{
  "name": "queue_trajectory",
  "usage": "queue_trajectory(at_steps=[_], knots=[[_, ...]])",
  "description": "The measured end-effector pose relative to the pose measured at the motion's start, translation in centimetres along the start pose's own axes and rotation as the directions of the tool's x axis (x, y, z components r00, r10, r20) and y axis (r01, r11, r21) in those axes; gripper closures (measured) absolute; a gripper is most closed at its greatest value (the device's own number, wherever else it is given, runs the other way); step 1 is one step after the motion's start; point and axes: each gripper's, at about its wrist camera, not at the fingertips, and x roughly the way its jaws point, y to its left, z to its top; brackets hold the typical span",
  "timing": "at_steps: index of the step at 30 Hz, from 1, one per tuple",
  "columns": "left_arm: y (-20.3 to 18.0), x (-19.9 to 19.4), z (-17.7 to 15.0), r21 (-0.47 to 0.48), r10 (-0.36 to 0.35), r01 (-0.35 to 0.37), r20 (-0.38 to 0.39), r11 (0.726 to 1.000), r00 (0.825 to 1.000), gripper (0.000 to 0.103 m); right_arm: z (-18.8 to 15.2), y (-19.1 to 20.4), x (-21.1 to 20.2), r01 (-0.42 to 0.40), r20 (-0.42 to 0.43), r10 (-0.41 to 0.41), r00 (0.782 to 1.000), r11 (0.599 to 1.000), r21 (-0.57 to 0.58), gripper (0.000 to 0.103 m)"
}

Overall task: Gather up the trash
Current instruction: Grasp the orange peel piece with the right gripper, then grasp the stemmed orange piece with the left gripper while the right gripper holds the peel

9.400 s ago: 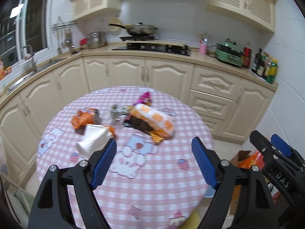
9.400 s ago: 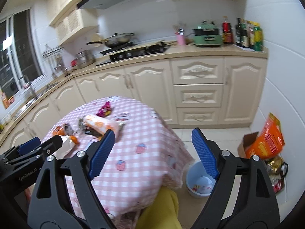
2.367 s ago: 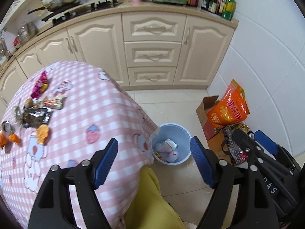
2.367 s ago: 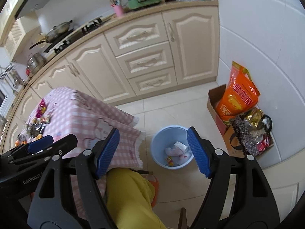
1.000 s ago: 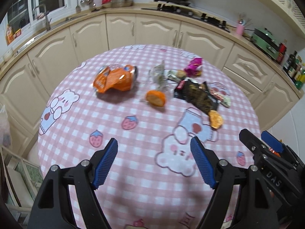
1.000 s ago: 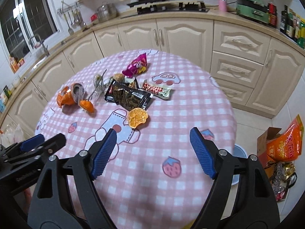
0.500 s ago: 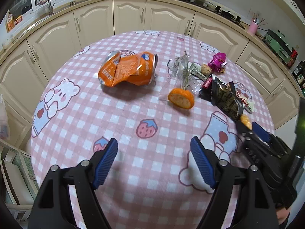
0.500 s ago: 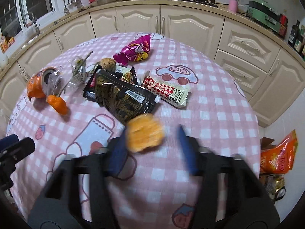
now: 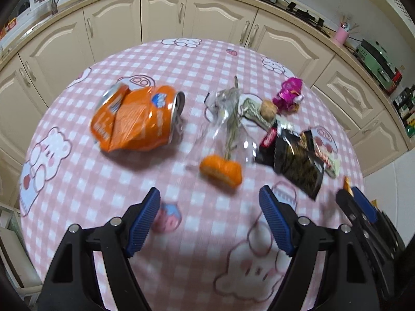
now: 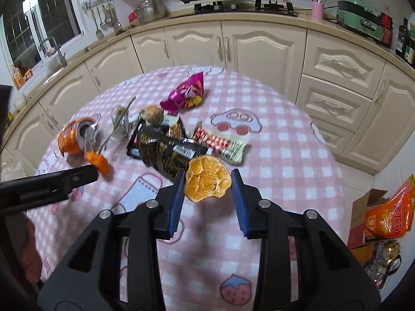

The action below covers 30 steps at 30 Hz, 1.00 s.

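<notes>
On the round table with the pink checked cloth (image 9: pixel 77 181) lies trash: a crushed orange can (image 9: pixel 137 121), clear plastic with dry stems (image 9: pixel 228 114), a magenta wrapper (image 10: pixel 186 93), a black snack bag (image 10: pixel 166 150), a red-and-white wrapper (image 10: pixel 220 142). My right gripper (image 10: pixel 207 178) is shut on a half orange peel (image 10: pixel 207 177), pads pressing both its sides just above the cloth. My left gripper (image 9: pixel 209 194) is open and empty. A smaller orange peel piece (image 9: pixel 220 172) lies just beyond its fingertips.
Cream cabinets (image 10: pixel 259 49) curve around behind the table. On the floor at the right stands a cardboard box with an orange bag (image 10: pixel 386 215). The table's right edge (image 10: pixel 339 181) drops off close to my right gripper. A brown nut (image 9: pixel 268 107) sits among the wrappers.
My right gripper has closed on the half orange peel. My left gripper has moved lower and nearer to the small peel piece, jaws unchanged.
</notes>
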Motion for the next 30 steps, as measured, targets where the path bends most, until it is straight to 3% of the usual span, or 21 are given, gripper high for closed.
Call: queue_trajectory(at_steps=[4, 8, 17, 30], knots=[[0.9, 1.8, 1.2, -0.071, -0.028, 0.028, 0.0, 0.997, 1.0, 0.027, 0.4, -0.8, 0.0, -0.004, 0.009, 0.004, 1.0, 1.0, 0.015, 0.068], [1.2, 1.9, 1.2, -0.079, 0.007, -0.006, 0.011, 0.997, 1.0, 0.08, 0.3, -1.8, 0.4, 0.005, -0.004, -0.005, 1.0, 0.999, 0.038, 0.068], [1.6, 0.3, 0.1, -0.079, 0.01, -0.006, 0.048, 0.997, 0.999, 0.09, -0.5, -3.1, 0.7, 0.048, -0.026, -0.046, 0.999, 0.997, 0.068, 0.068], [-0.5, -5.0, -2.3, -0.008, -0.004, 0.005, 0.137, 1.0, 0.991, 0.09, -1.6, -4.0, -2.1, 0.087, 0.012, -0.089, 0.996, 0.993, 0.085, 0.068]])
